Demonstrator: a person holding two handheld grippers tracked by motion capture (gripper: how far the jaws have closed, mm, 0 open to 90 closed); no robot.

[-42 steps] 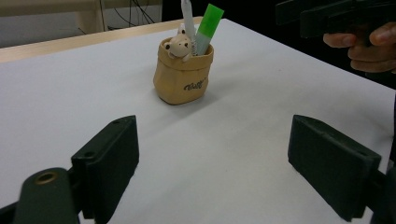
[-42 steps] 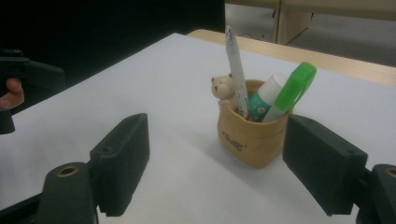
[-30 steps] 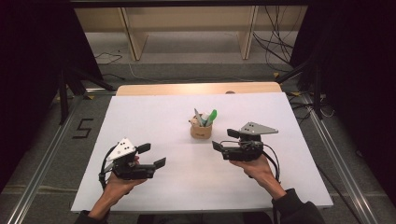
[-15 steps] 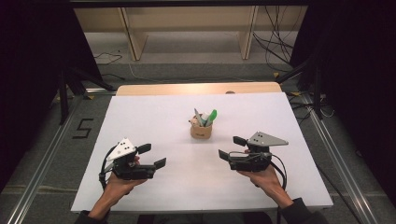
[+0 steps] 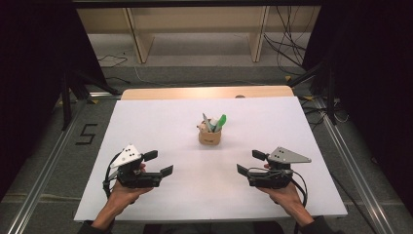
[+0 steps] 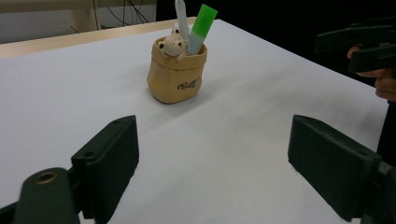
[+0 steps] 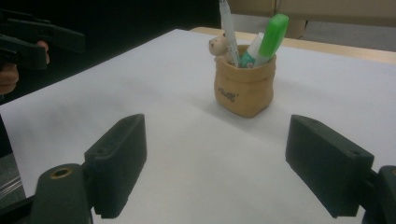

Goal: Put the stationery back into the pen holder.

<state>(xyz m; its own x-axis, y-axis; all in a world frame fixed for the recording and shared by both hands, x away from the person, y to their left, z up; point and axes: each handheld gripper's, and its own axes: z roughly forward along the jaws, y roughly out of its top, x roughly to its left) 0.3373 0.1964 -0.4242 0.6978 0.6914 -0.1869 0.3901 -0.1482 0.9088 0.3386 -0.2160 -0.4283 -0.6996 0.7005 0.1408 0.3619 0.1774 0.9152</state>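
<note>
I see a little tan pot (image 5: pixel 210 135) shaped like a sack, standing upright on the white desk (image 5: pixel 160 122). It has dark writing on its front, but the letters are too small and curly for me to read for sure. On the floor beside the desk there is a big dark "5" (image 5: pixel 85 133).

Inside the pot I see a green marker (image 6: pixel 201 21) sticking up and leaning a bit, a pen (image 7: pixel 229 30) with a pale barrel, and a white tube with a teal band (image 7: pixel 252 49). A tiny animal figure (image 6: pixel 171 46) peeks over the rim.

My left tool (image 5: pixel 158 163) is released, with its jaws spread wide and nothing between them. The pot is ahead of it and a little toward the right tool's side, well apart from it.

My right tool (image 5: pixel 251 163) is released too, jaws wide and holding nothing. The pot is ahead of it and toward the left tool's side, well apart. The pot sits between the two tools, farther out on the desk.
</note>
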